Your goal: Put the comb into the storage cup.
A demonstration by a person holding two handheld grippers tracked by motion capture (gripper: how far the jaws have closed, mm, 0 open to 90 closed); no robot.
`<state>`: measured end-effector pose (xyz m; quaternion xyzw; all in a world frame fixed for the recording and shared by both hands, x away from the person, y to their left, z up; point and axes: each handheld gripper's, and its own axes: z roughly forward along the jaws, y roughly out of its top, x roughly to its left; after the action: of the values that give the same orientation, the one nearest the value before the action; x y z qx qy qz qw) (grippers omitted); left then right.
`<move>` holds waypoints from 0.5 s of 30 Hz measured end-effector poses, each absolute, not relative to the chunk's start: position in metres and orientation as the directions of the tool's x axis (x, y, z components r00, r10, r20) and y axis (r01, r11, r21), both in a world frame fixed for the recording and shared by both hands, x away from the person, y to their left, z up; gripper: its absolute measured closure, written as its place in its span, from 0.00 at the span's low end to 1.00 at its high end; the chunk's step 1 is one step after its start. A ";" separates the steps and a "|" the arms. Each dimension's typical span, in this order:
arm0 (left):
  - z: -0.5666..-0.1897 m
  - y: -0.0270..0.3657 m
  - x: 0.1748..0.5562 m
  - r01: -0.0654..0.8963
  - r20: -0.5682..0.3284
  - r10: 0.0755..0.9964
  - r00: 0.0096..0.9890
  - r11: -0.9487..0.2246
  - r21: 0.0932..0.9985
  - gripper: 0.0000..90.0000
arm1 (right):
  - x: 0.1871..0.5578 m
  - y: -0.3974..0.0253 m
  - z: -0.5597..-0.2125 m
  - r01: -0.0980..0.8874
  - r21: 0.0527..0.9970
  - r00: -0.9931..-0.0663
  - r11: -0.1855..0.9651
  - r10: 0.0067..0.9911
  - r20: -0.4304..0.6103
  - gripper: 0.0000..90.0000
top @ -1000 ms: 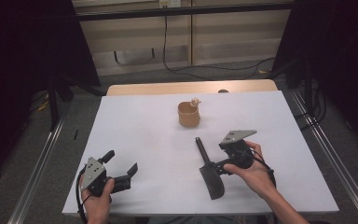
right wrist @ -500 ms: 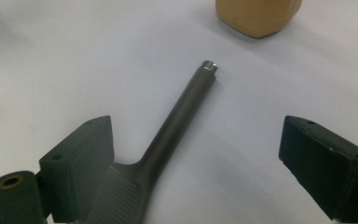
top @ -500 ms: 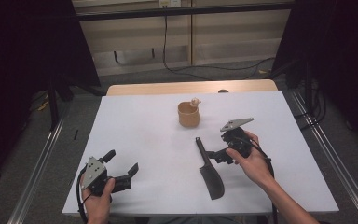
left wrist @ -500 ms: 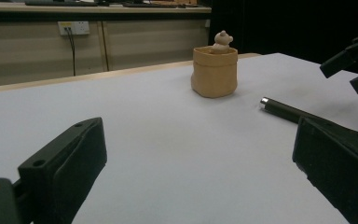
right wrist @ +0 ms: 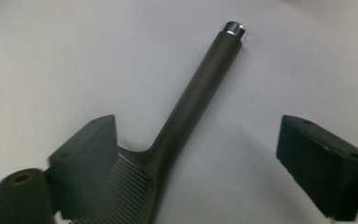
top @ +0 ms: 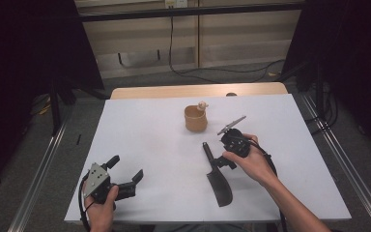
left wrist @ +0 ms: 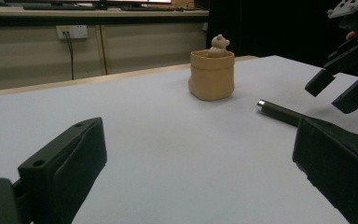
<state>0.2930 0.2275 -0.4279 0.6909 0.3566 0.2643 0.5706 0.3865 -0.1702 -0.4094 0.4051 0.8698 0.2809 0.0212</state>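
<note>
right tool: jaws apart, i've got it over the neck of the black spatula, handle running up between the jaws in the right gripper view.
spatula: flat on the white worktop, near the tan cup with the little bear, untouched.
left tool: jaws apart, idle near the front edge.
step: lining up the grasp, i reckon.
next: lower, centre the handle, close.

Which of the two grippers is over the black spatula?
The right gripper. Its open fingers straddle the black spatula where handle meets blade, while the left gripper sits open at the table's near left corner, apart from it.
</note>
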 end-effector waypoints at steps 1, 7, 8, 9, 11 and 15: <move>-0.428 0.228 0.293 0.189 -0.037 0.795 0.605 -0.099 0.977 0.03 | 0.388 -0.169 -0.410 0.687 0.504 -0.678 0.524 0.711 0.185 0.16; -0.428 0.227 0.293 0.187 -0.033 0.795 0.605 -0.102 0.977 0.03 | 0.395 -0.161 -0.411 0.709 0.458 -0.670 0.536 0.715 0.199 0.15; -0.428 0.228 0.293 0.186 -0.031 0.795 0.606 -0.104 0.977 0.03 | 0.396 -0.161 -0.412 0.712 0.455 -0.668 0.535 0.717 0.200 0.16; -0.428 0.228 0.293 0.187 -0.032 0.794 0.607 -0.103 0.977 0.03 | 0.397 -0.160 -0.412 0.716 0.449 -0.663 0.535 0.722 0.198 0.22; -0.428 0.228 0.293 0.189 -0.037 0.795 0.606 -0.099 0.977 0.03 | 0.398 -0.157 -0.414 0.718 0.433 -0.664 0.545 0.723 0.191 0.27; -0.428 0.229 0.293 0.192 -0.035 0.795 0.605 -0.102 0.976 0.03 | 0.398 -0.152 -0.418 0.734 0.407 -0.650 0.544 0.737 0.187 0.31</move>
<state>0.2932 0.2286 -0.4284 0.6932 0.3558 0.2658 0.5676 0.3980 -0.1522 -0.4181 0.4184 0.8787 0.2299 0.0031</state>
